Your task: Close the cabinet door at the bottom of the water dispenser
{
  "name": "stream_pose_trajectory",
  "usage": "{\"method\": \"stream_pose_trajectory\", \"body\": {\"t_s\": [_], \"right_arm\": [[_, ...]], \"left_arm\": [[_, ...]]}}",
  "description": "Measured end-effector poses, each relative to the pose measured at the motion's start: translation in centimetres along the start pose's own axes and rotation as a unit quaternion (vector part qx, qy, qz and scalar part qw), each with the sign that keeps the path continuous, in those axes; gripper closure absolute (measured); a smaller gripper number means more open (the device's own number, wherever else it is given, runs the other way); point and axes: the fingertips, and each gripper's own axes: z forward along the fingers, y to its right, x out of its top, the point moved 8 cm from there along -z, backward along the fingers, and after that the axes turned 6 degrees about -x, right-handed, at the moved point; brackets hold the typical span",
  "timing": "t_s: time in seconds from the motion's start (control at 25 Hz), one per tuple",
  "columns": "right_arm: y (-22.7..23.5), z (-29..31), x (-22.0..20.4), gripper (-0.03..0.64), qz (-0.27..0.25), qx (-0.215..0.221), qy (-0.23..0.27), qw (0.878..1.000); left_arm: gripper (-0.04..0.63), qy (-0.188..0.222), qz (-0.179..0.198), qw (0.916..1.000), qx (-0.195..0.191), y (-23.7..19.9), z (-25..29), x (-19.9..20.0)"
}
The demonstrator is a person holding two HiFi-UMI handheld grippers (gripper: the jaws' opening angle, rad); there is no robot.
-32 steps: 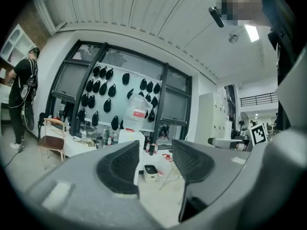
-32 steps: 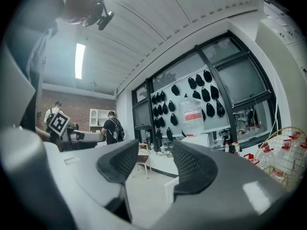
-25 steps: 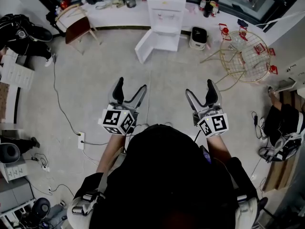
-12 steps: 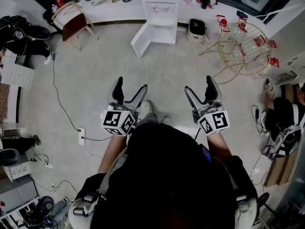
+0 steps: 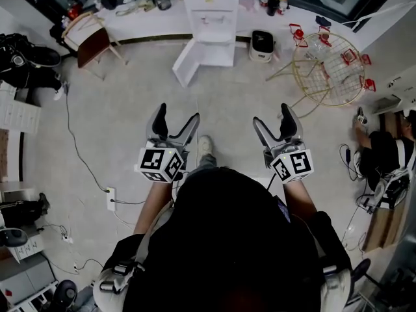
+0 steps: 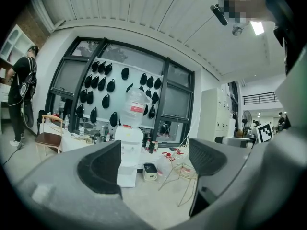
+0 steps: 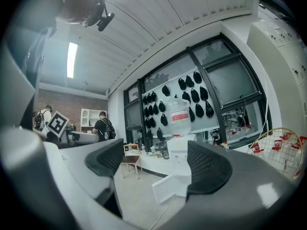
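Both claws are empty. The left gripper (image 5: 179,114) has its jaws spread wide with only bare floor showing between them, and the right gripper (image 5: 272,116) is the same. I hold them side by side, out in front of me.

The cabinet door (image 5: 185,64) hangs open, swung out to the left of the water dispenser (image 5: 211,12). Its free edge points toward me. The dispenser stands against the far counter, well away from both grippers, so I judge the step in hand is simply the walk-up.

To do it well, I would come in slightly left of the door. I would lay the outside of a left jaw flat against the outer face near the free edge, then sweep it round until it sits flush. A gentle push should do, because the bottle on top makes the unit top-heavy.

A small white appliance (image 5: 262,46) sits just right of the dispenser, with a gold wire rack (image 5: 325,67) beyond it. A wooden chair (image 5: 91,38) stands off to the left. A cable (image 5: 75,142) trails across the floor on my left, and I would step clear of it.
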Motion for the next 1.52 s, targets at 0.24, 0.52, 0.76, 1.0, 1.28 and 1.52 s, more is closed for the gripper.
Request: {"method": "stream_pose_trajectory", "body": {"t_s": [0.24,0.52,0.76,1.0,1.28,1.52], "right_arm": [[1.0,5.3,1.0,0.206,-0.014,-0.005,0.0,1.0],[1.0,11.4,1.6,0.207,-0.019,-0.01,-0.003,1.0],[0.8,15.5,1.3,0.207,-0.023,-0.013,-0.008,1.0],[0.6,20.1,0.5,0.209,-0.019,-0.024,-0.017,0.999],[-1.0,24.4,0.0,0.212,-0.013,-0.017,-0.024,0.999],[-0.7,25.4,-0.1,0.213,-0.027,-0.027,-0.041,0.998]], "left_arm": [[0.149,0.009,0.004,0.9999,-0.011,-4.2,4.2,1.7],[0.149,0.006,0.0,0.9998,-0.019,-9.1,7.7,3.0],[0.149,-0.001,-0.006,0.9997,-0.024,-12.8,9.9,3.3],[0.149,-0.012,-0.008,0.9996,-0.025,-17.2,11.4,4.0],[0.149,-0.015,0.003,0.9997,-0.021,-21.9,12.0,4.2],[0.149,-0.022,-0.014,0.9992,-0.031,-23.1,13.4,3.6]]}}
